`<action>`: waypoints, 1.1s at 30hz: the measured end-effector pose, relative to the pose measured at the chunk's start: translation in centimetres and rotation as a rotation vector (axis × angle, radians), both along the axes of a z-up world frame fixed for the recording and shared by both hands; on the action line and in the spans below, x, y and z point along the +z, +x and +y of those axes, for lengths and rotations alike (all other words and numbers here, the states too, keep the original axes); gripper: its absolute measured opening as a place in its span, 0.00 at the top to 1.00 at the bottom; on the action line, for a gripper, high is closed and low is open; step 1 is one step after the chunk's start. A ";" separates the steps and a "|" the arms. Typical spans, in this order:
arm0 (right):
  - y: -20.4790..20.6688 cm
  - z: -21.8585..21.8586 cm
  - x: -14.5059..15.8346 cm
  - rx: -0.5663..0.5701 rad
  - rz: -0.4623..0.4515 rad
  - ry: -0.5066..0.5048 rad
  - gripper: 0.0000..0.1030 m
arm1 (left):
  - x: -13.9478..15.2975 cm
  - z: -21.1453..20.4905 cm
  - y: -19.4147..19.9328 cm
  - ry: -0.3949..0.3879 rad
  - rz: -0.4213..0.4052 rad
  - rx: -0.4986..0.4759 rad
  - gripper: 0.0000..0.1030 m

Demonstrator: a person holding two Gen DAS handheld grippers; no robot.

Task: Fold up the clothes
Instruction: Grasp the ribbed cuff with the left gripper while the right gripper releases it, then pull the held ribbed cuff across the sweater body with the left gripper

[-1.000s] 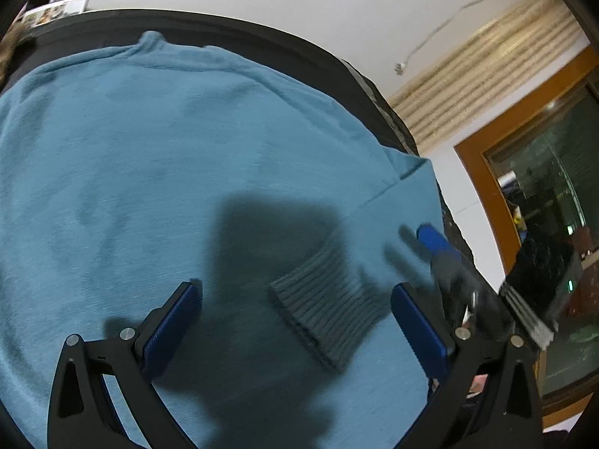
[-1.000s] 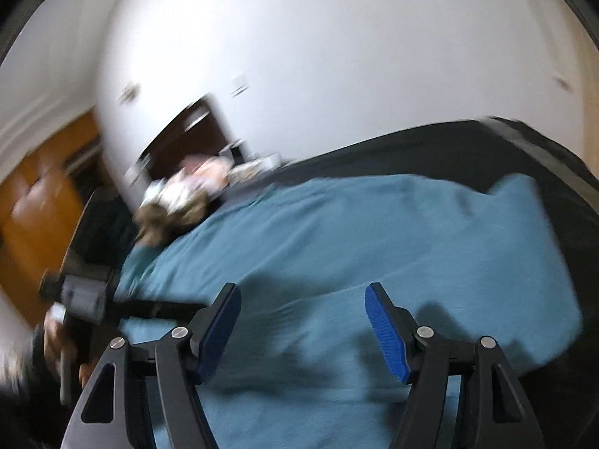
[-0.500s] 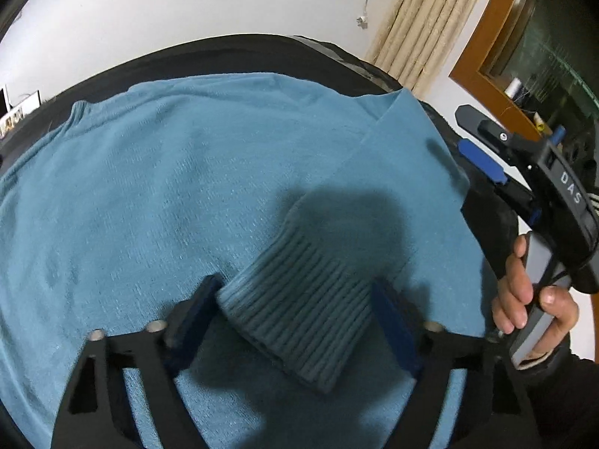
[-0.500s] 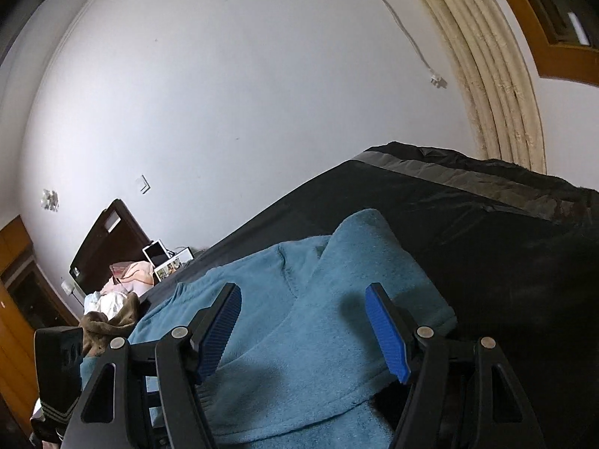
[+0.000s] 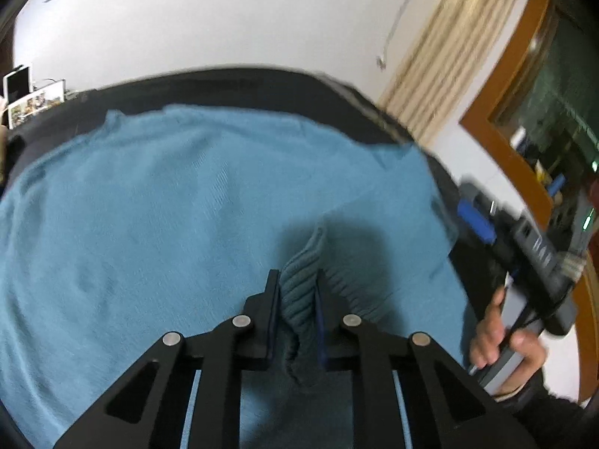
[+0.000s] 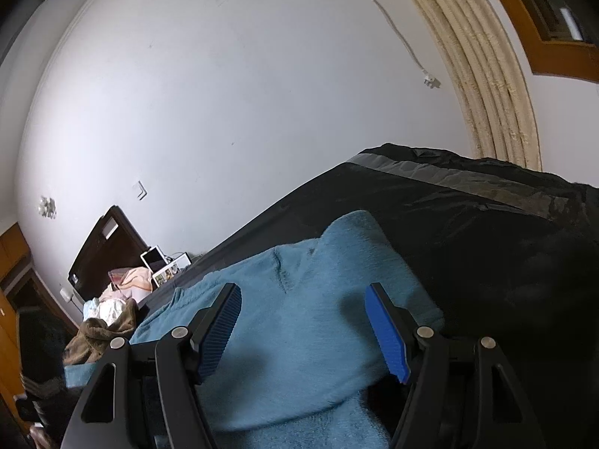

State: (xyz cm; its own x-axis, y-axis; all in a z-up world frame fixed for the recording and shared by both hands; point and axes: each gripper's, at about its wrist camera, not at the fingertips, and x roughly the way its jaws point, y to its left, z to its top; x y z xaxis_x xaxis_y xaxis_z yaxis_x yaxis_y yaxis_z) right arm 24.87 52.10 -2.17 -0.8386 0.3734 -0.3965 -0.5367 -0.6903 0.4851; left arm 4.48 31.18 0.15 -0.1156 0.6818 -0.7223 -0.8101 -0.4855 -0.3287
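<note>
blue pads of the left gripper (image 5: 297, 308), wide apart a moment ago, now pinch the ribbed cuff (image 5: 299, 292) of the sweater (image 5: 157, 205); the sleeve can be drawn across; the right gripper (image 6: 303, 331) hangs open.

Blue knitted sweater (image 5: 179, 205) spread flat on the black-covered bed (image 6: 468, 232). Ribbed sleeve cuff (image 5: 299, 292) lies on the sweater body, between the left hand-held gripper (image 5: 295, 310) fingers. Right hand-held gripper (image 6: 303, 329) above the sweater's far edge. Cream curtain (image 6: 479, 75) behind the bed.
</note>
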 end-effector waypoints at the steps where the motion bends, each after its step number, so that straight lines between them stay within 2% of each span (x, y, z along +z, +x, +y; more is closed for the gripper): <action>1: 0.0 0.1 0.0 -0.001 -0.001 -0.004 0.32 | 0.7 -0.5 -0.8 0.022 0.001 0.020 0.83; 4: -0.2 0.2 -0.1 0.001 -0.009 -0.011 0.32 | 2.2 -2.4 -3.1 0.068 0.002 0.079 0.83; 11: -0.5 0.4 -0.4 -0.001 -0.033 -0.021 0.32 | 4.0 -7.2 -6.8 0.097 0.011 0.184 0.83; 18: -0.8 0.8 -0.8 -0.021 -0.068 -0.041 0.32 | 3.2 -13.5 -9.8 0.051 0.012 0.319 0.83; 22: -1.3 0.8 -0.9 -0.027 -0.104 -0.036 0.32 | 1.5 -14.8 -10.4 0.020 -0.009 0.339 0.83; 26: -4.4 0.1 -0.1 0.019 -0.219 0.050 0.32 | -0.2 -14.9 -10.5 0.006 -0.044 0.326 0.83; 33: -10.7 -1.3 1.5 0.116 -0.432 0.224 0.32 | -1.4 -14.5 -10.8 0.009 -0.076 0.324 0.83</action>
